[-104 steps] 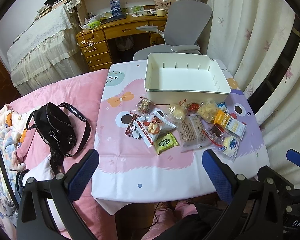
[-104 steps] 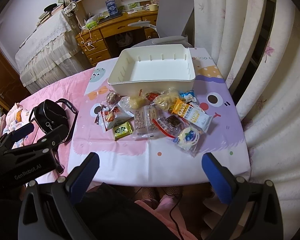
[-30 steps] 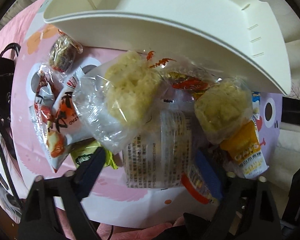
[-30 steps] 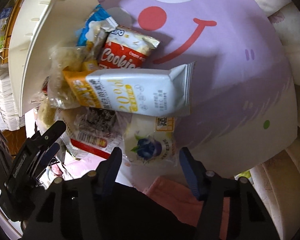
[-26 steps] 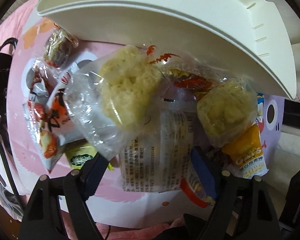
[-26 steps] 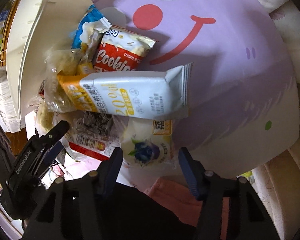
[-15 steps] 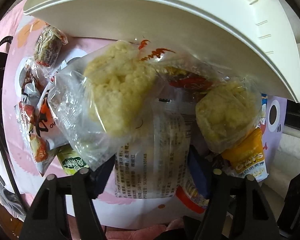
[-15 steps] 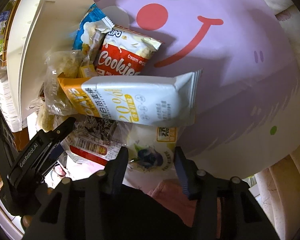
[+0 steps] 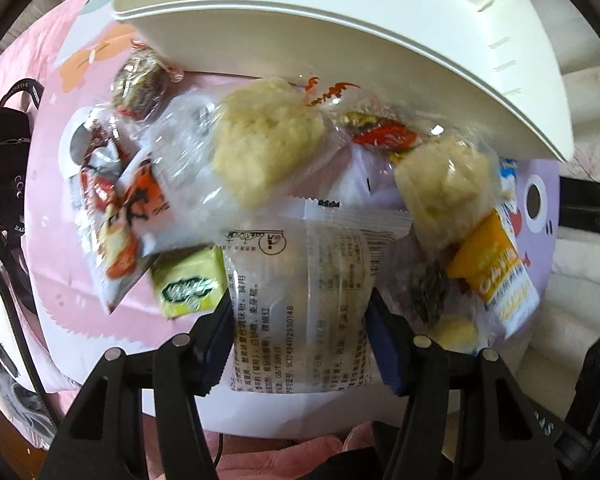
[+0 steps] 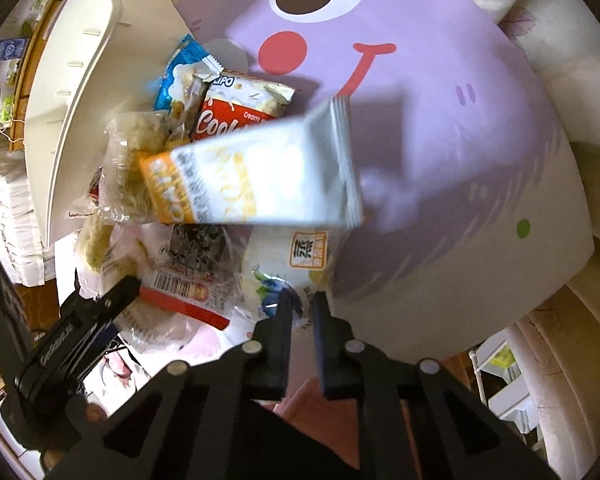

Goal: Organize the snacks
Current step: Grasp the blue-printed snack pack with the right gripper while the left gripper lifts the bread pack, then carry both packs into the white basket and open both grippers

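Observation:
Snack packets lie heaped on the cartoon tablecloth in front of the white tray (image 9: 340, 40). My left gripper (image 9: 300, 344) points down over a clear packet with printed text (image 9: 300, 300). Its jaws are closing and both pads touch the packet's sides. My right gripper (image 10: 299, 312) is shut on the near edge of a white packet with a blueberry picture (image 10: 288, 276). A long orange-and-white packet (image 10: 252, 180) rests tilted and blurred across that one. Two clear-wrapped rice cakes (image 9: 268, 140) (image 9: 444, 184) sit nearer the tray.
A red cookie packet (image 10: 240, 116) and a blue packet (image 10: 180, 68) lie by the tray's corner. A green packet (image 9: 188, 284) and red-and-white packets (image 9: 132, 216) are at the left. A black bag (image 9: 0, 168) sits on the pink bed beyond the table's edge.
Both grippers' jaws came together: the left onto the clear printed packet, the right onto the blueberry packet's edge. The long orange-and-white packet tipped up at its right end.

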Action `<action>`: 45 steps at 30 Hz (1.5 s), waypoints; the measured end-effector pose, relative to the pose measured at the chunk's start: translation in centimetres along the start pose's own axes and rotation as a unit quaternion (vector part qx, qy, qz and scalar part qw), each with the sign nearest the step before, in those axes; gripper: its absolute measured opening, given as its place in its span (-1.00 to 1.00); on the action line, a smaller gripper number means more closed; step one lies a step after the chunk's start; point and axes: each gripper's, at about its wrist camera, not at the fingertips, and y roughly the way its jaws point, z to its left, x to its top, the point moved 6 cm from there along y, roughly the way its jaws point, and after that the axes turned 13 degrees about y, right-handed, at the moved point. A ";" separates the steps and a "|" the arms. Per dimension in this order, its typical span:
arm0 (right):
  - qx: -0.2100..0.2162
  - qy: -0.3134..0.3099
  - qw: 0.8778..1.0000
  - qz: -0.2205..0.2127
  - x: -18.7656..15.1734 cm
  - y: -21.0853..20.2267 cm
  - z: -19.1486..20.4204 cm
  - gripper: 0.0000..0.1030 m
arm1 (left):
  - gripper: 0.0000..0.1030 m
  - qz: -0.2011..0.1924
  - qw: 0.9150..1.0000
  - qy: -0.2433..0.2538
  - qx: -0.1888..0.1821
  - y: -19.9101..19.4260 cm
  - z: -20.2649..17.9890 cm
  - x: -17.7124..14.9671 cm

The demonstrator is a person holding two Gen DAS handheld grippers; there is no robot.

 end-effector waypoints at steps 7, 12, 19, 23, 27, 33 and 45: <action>0.036 0.002 0.998 -0.046 -1.2 -0.4 0.3 -0.68 | 0.15 -0.033 0.999 0.029 0.006 -3.4 1.3 -3.2; 0.037 0.007 0.997 -0.072 -1.3 -0.3 0.3 -0.19 | 0.15 -0.076 0.996 0.044 0.010 -6.4 1.8 -4.5; 0.013 -0.002 0.995 -0.101 -0.9 1.4 1.3 -0.08 | 0.16 -0.120 0.992 0.040 0.015 -9.9 3.2 -5.6; 0.008 -0.003 0.993 -0.117 -1.0 1.6 1.8 0.05 | 0.16 -0.138 0.990 0.026 0.021 -11.6 4.7 -5.8; 0.000 -0.012 0.992 -0.124 -0.8 2.1 2.5 0.00 | 0.16 -0.157 0.987 0.015 0.024 -13.3 6.0 -5.6; -0.006 -0.042 0.991 -0.129 -1.5 2.1 4.1 -0.29 | 0.16 -0.180 0.983 0.019 0.019 -15.1 6.7 -4.6; 0.023 -0.157 0.980 -0.122 -3.4 0.3 6.6 -0.49 | 0.17 -0.208 0.977 0.050 0.015 -18.6 5.1 -1.9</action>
